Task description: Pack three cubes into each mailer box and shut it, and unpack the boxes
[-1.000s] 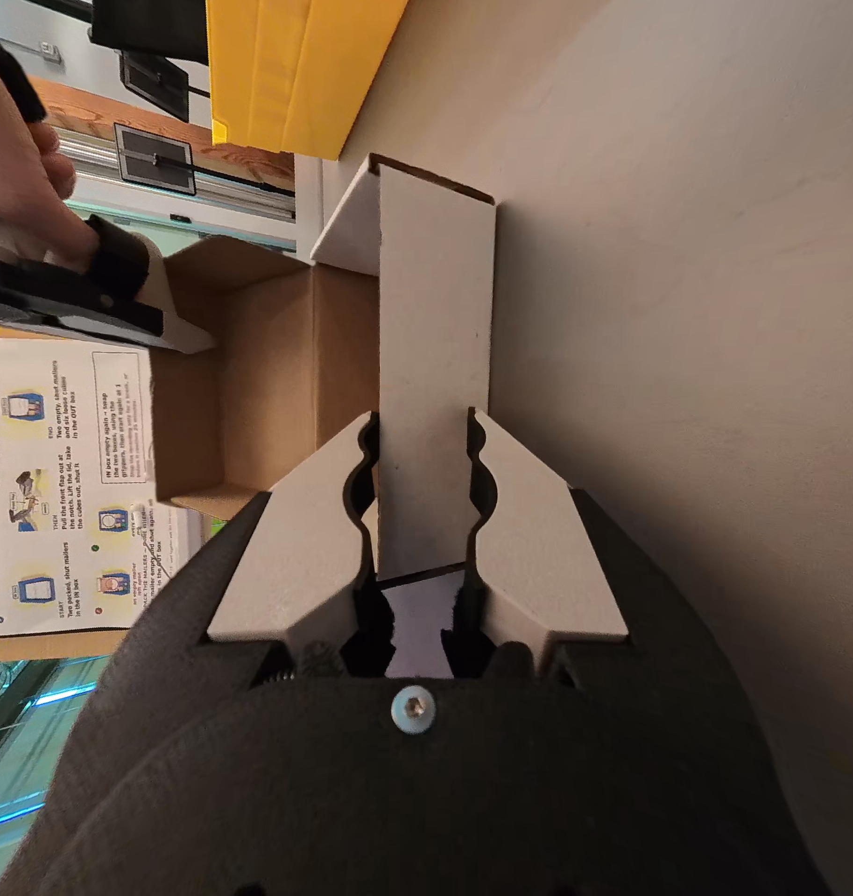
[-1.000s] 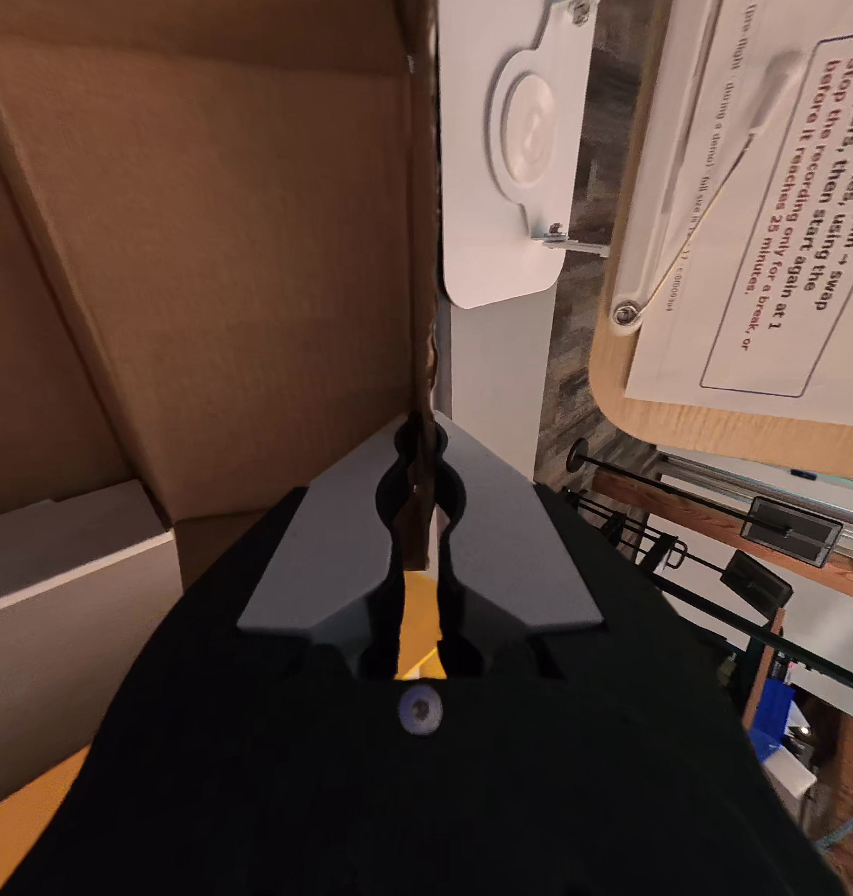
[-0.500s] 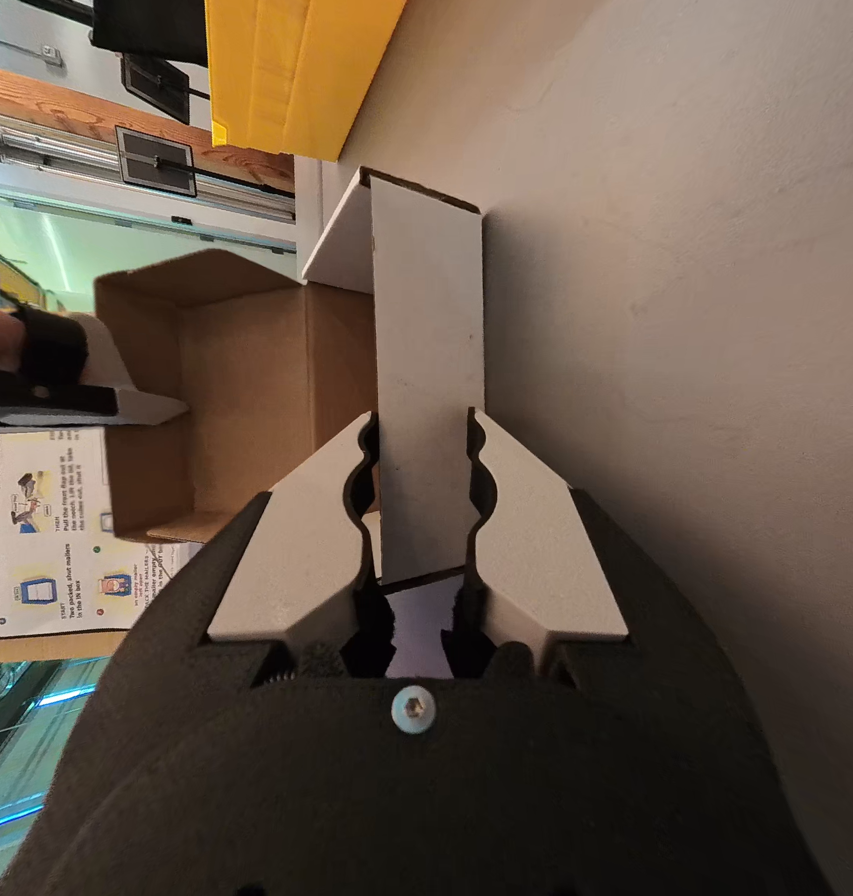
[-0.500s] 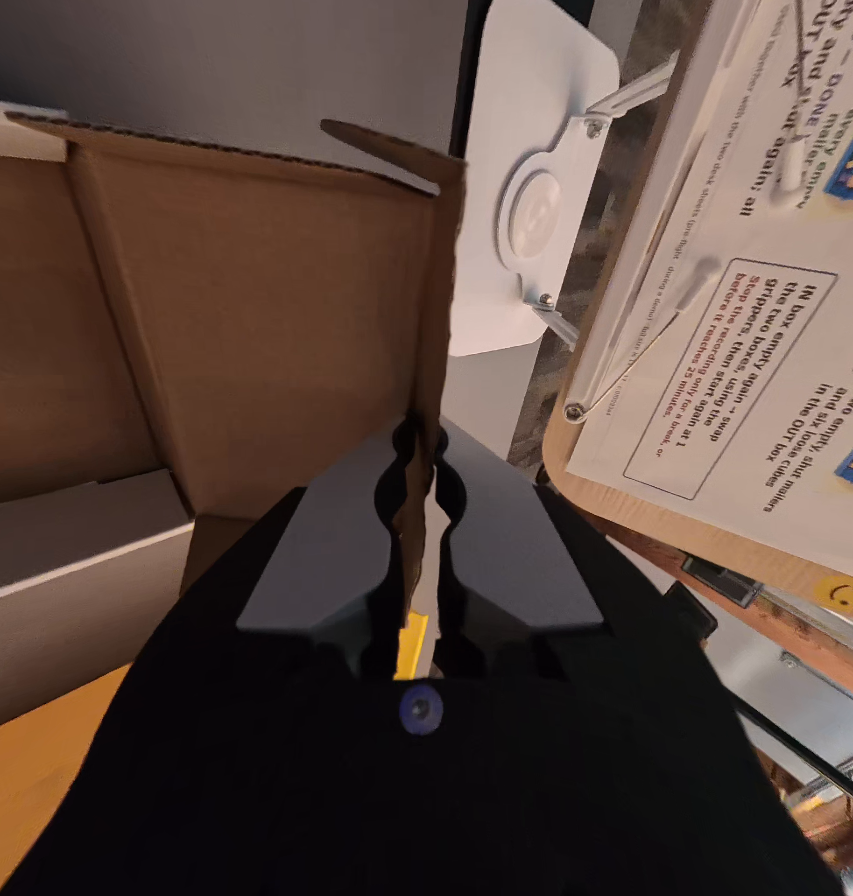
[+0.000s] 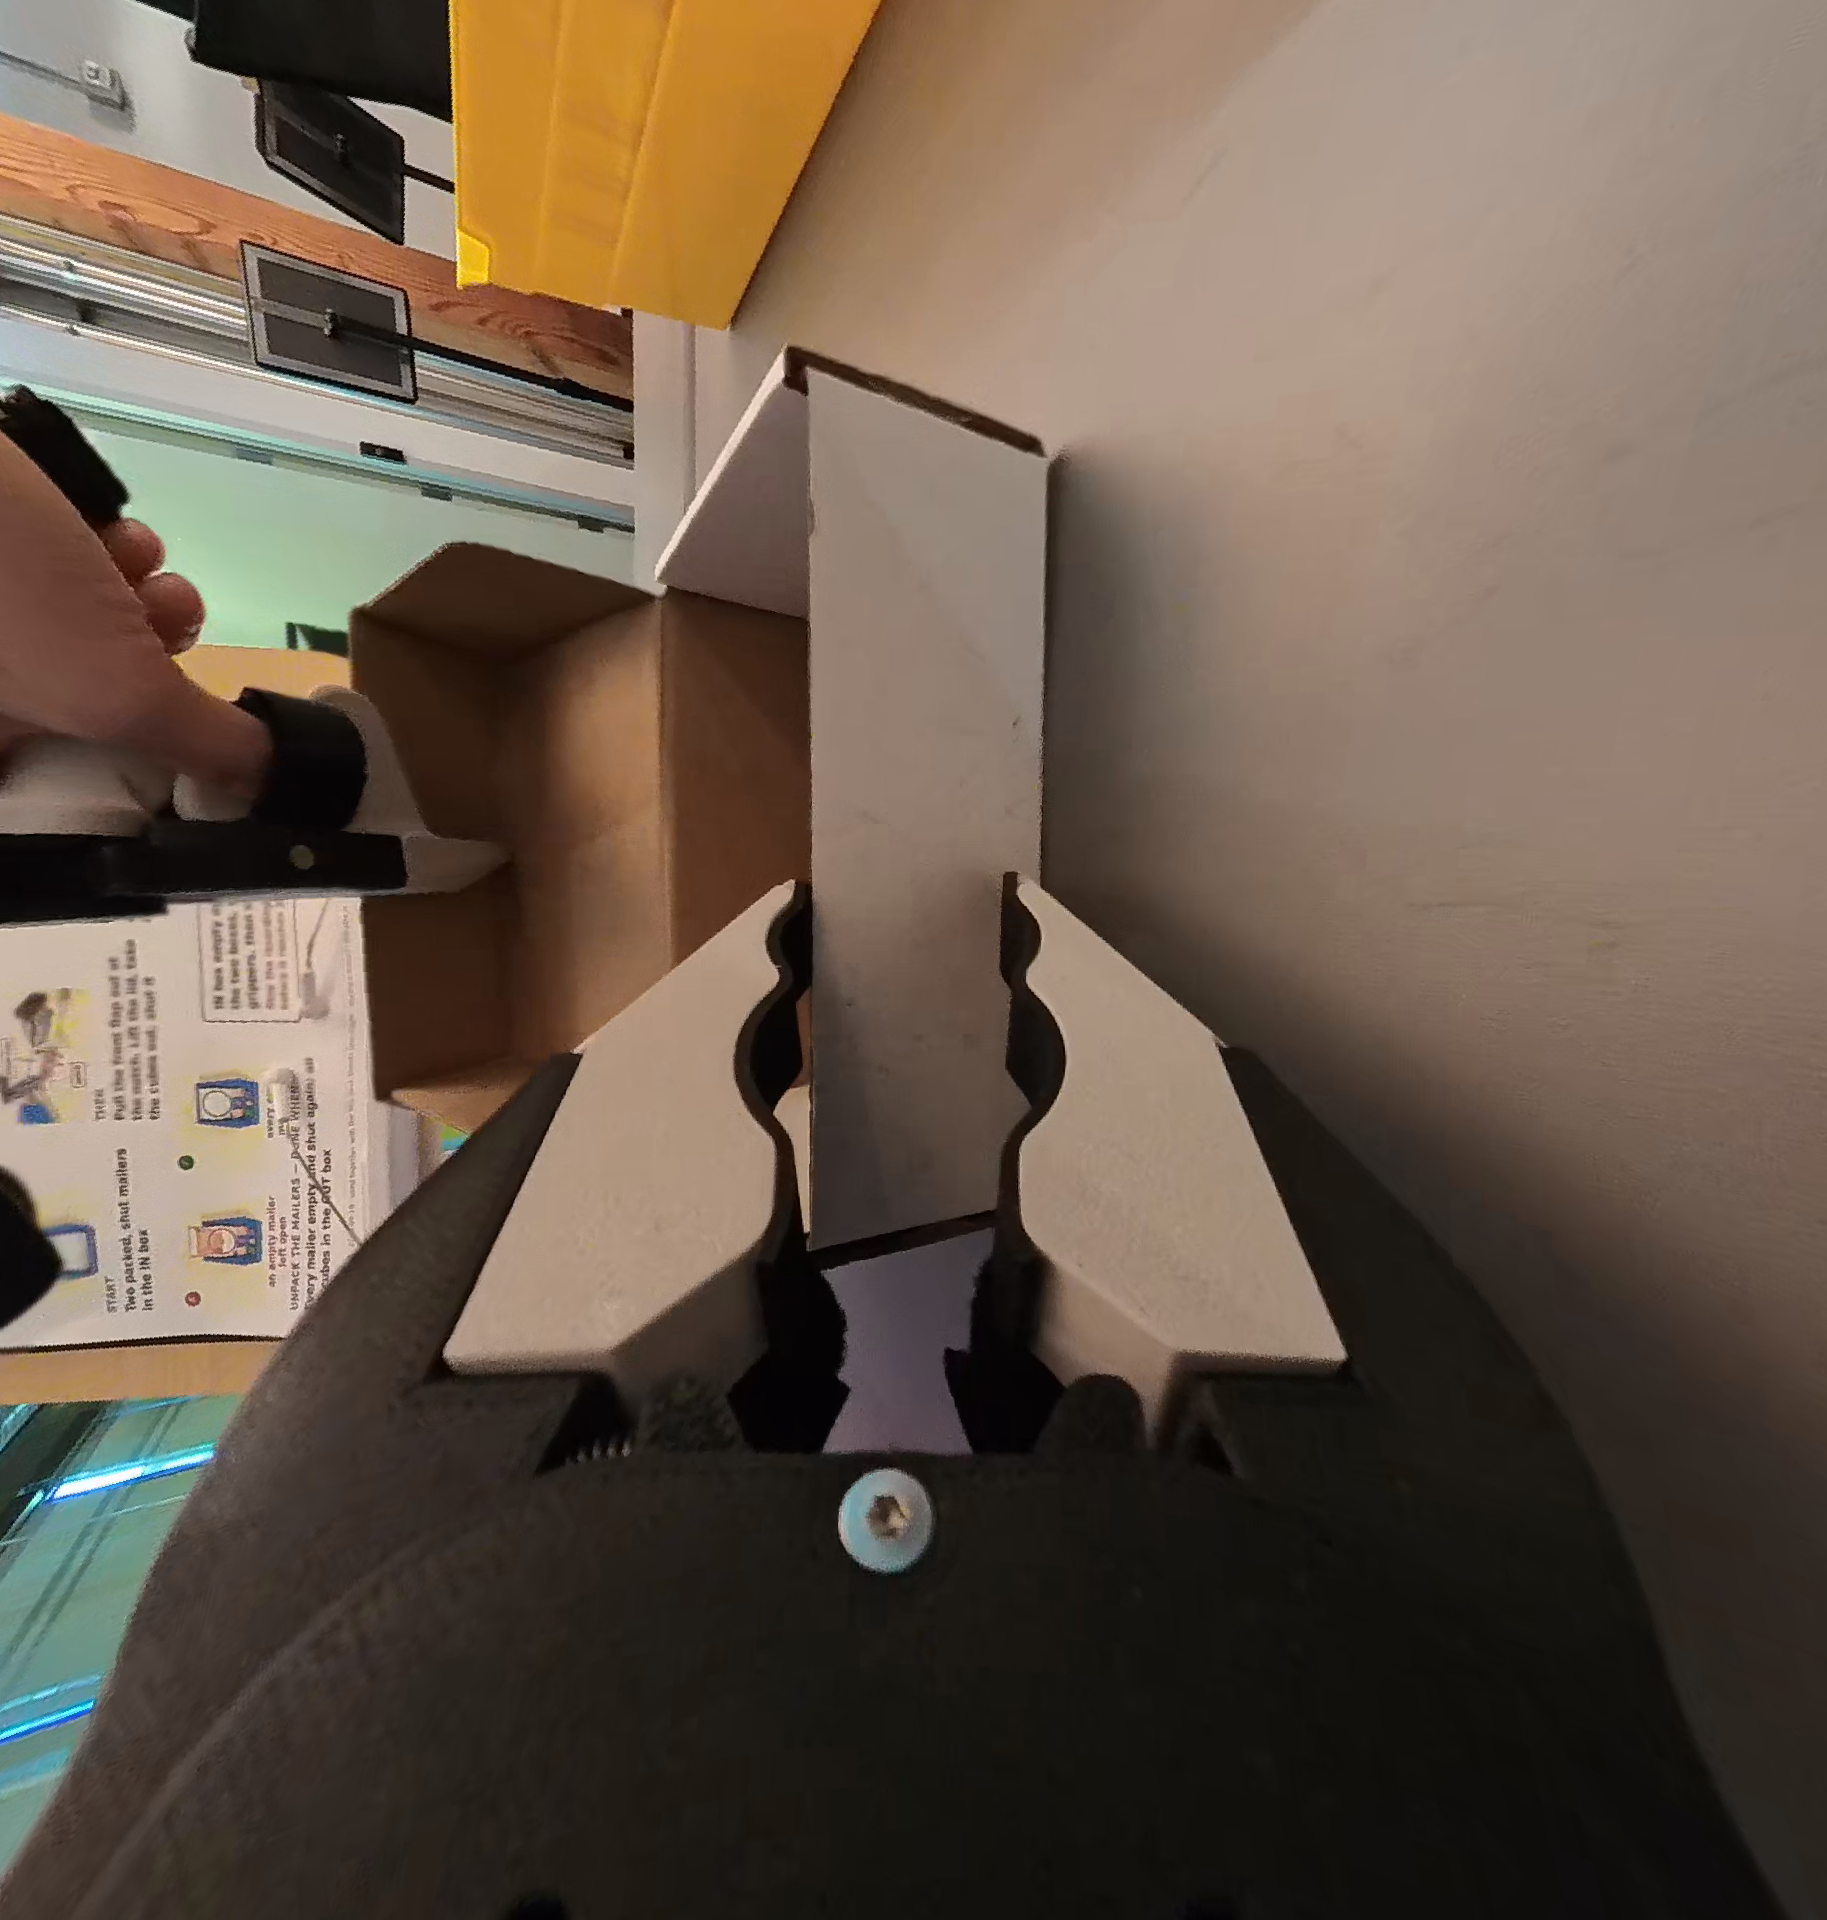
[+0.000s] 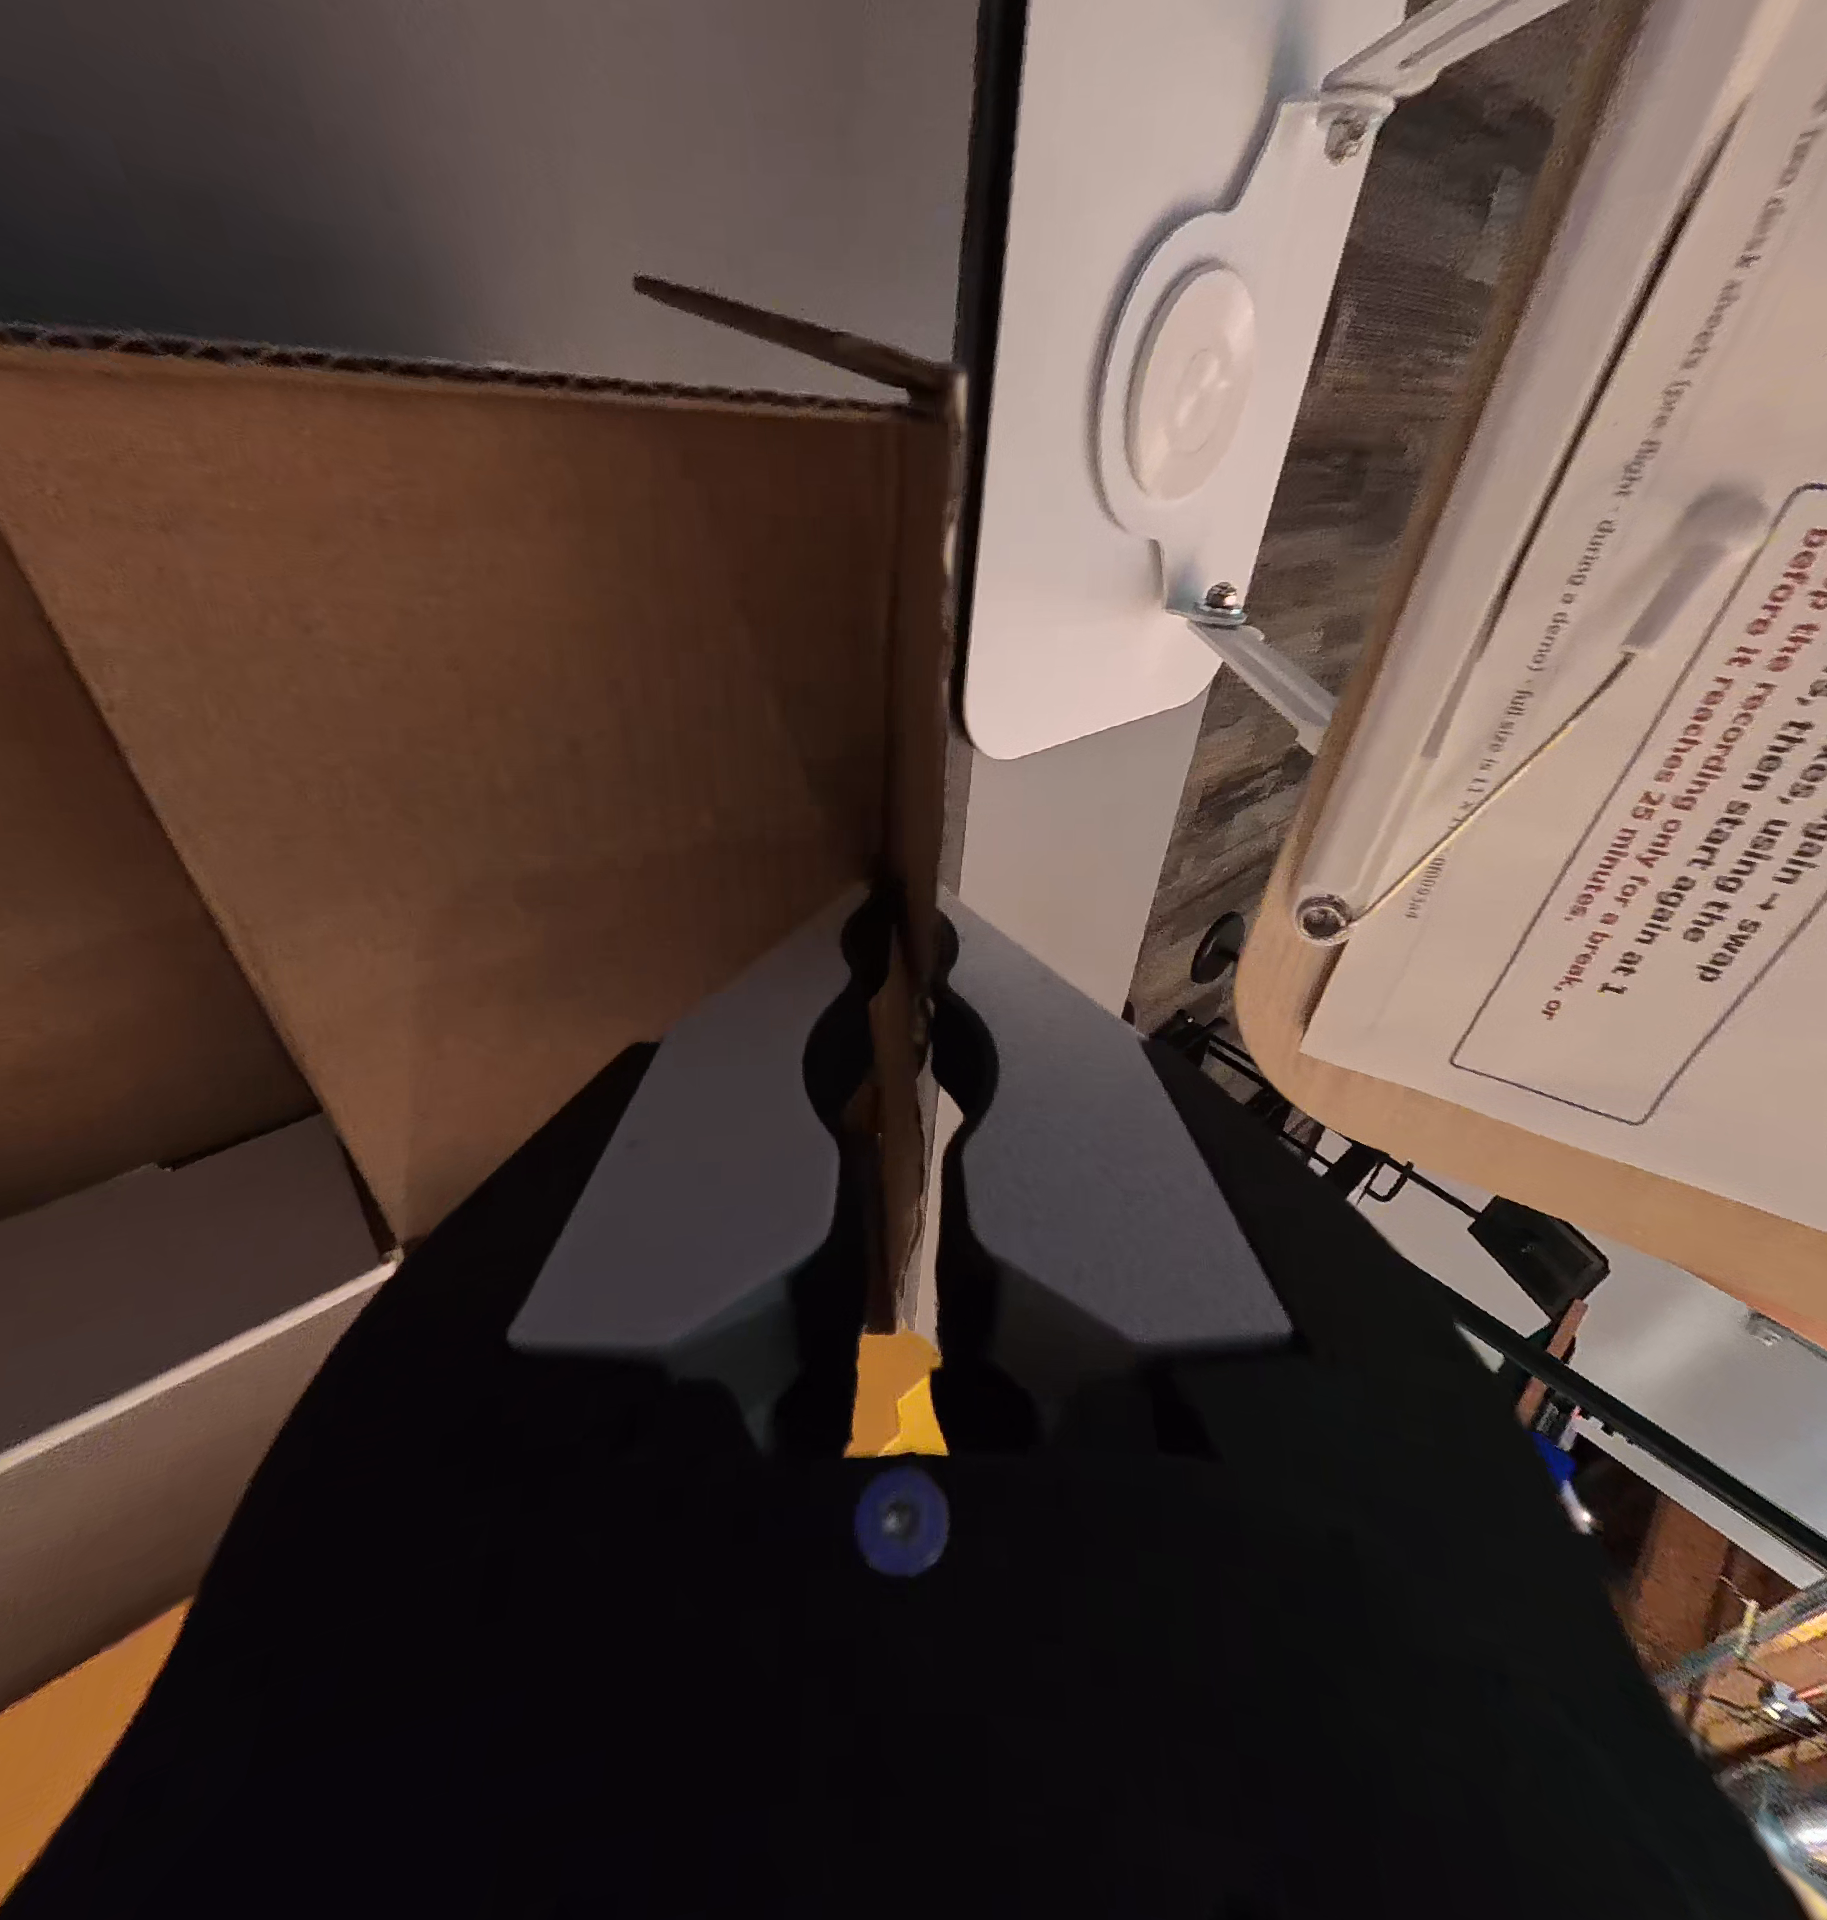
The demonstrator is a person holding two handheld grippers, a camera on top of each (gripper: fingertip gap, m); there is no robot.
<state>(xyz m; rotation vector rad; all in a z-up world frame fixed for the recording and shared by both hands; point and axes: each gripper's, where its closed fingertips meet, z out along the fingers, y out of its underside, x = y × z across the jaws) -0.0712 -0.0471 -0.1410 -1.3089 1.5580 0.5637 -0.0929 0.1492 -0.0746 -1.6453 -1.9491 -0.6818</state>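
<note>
A white mailer box (image 5: 924, 675) lies open on the beige table (image 5: 1460, 727), seen sideways. My left gripper (image 5: 904, 904) is shut on the box's narrow white side wall. The brown inside of its raised lid (image 5: 576, 748) stands to the left. My right gripper (image 5: 452, 862), held by a hand (image 5: 57, 644), pinches the lid's edge. In the right wrist view my right gripper (image 6: 904, 914) is shut on the thin brown cardboard edge of the lid (image 6: 473, 727). A white wall of the box (image 6: 140, 1299) shows at lower left. No cubes are in view.
A yellow bin (image 5: 639, 135) stands beyond the mailer. A printed instruction sheet on a wooden board (image 5: 161, 1122) lies to the left and also shows in the right wrist view (image 6: 1615, 727). A white metal bracket plate (image 6: 1148, 416) is beyond the lid. About 20 cm separates my left fingertips from my right.
My right gripper swung the lid outward, then back a little, still pinching its edge. My left gripper has kept its hold on the side wall and barely moved.
</note>
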